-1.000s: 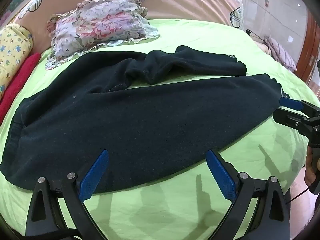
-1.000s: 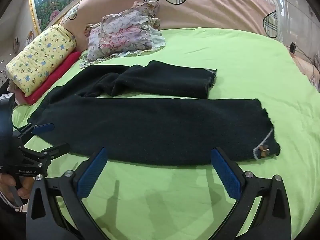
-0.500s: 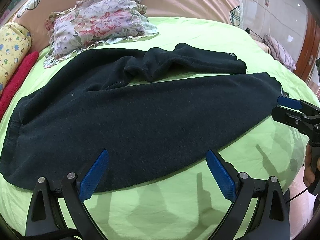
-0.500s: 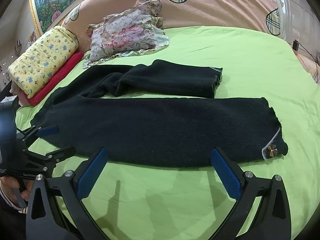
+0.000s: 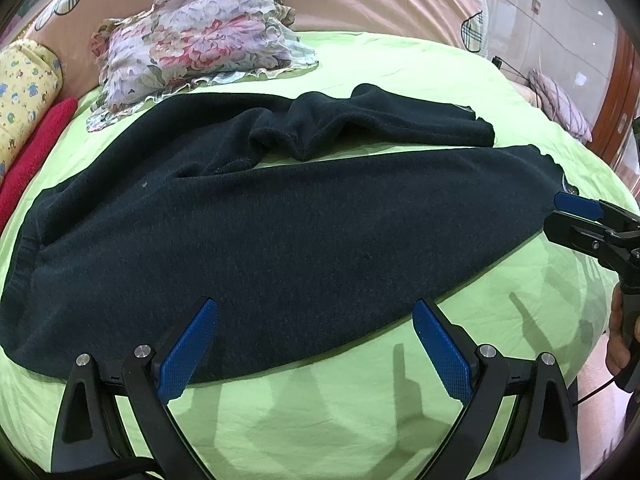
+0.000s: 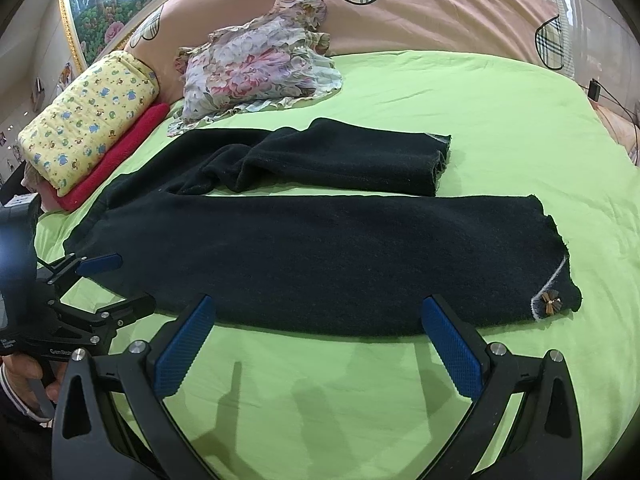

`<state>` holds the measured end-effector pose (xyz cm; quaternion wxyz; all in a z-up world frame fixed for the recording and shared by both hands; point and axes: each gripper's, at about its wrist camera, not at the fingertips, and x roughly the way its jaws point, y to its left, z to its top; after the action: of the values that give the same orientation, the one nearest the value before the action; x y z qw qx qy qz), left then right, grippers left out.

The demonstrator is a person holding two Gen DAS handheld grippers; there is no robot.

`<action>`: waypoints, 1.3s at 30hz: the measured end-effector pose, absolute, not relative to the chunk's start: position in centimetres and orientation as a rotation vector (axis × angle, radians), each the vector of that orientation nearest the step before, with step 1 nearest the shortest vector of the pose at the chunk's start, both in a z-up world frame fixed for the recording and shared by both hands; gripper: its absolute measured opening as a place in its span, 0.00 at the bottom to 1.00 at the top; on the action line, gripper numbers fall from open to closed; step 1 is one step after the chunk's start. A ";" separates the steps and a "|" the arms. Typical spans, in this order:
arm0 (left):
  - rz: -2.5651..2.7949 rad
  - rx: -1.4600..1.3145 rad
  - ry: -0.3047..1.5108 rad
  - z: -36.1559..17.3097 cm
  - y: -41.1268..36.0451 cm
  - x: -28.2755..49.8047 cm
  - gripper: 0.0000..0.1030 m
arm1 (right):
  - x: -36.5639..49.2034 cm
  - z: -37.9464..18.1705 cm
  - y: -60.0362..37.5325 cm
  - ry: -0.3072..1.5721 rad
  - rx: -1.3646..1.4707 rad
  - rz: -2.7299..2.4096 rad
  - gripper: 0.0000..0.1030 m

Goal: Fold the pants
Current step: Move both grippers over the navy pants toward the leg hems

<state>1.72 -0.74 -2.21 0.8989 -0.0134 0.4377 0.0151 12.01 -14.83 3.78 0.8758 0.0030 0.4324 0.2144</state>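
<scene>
Black pants (image 6: 320,256) flat on the bed (image 6: 500,120), just ahead of my left fingers (image 5: 314,344) and right fingers (image 6: 320,336), both spread wide, empty.

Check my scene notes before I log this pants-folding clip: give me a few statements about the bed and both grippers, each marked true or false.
1. The dark fleece pants lie spread on the lime-green bedsheet. True.
2. The left gripper is clamped on the pants. False: it is open, holding nothing.
3. A small brown bow sits at the near leg's hem. True.
4. The floral ruffled cloth lies on top of the pants. False: it lies beyond them, near the headboard.
5. The right gripper is open. True.
6. Both legs are equally flat. False: the far leg is bunched near the crotch.
</scene>
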 end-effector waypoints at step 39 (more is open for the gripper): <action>-0.037 -0.043 0.919 -1.7 0.4 3.0 0.95 | 13.1 4.8 -14.9 0.902 0.075 0.460 1.00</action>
<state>2.99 0.44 -1.68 0.8959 -0.0207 0.4433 -0.0178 13.07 -14.92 4.82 0.8739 0.0358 0.4317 0.2204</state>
